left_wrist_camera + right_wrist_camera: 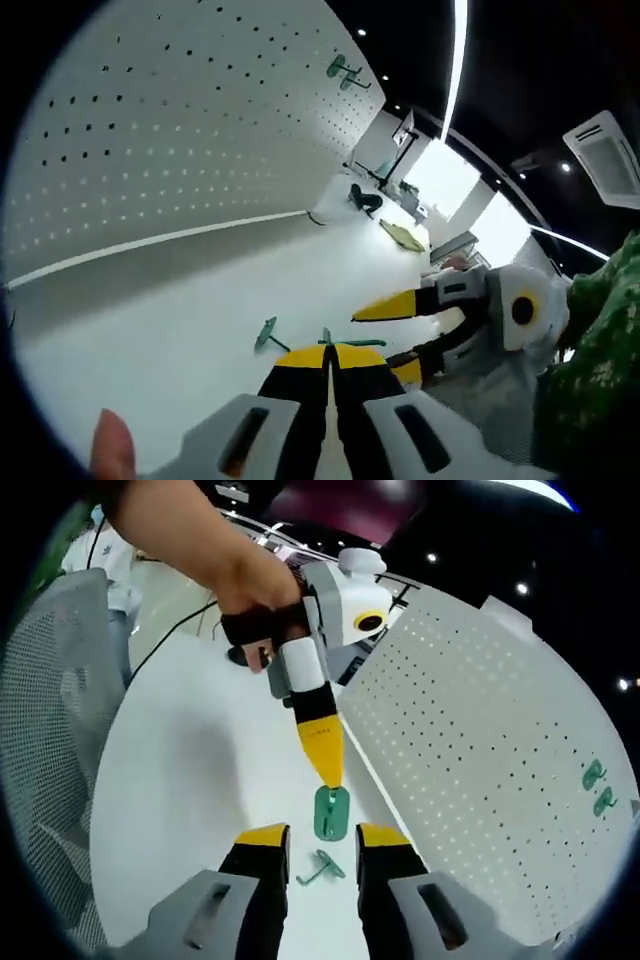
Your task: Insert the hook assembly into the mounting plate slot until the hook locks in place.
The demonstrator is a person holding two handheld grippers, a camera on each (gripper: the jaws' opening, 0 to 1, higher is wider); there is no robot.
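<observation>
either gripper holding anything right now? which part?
Left gripper: shut on the top edge of the green hook plate, which stands on the white table. Right gripper: open, empty. A second green hook lies loose.

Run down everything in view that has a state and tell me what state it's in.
left gripper: shut on the green mounting plate, held upright
right gripper: open, holding nothing
loose hook: lying on the white table
two green hooks: mounted on the pegboard
</observation>
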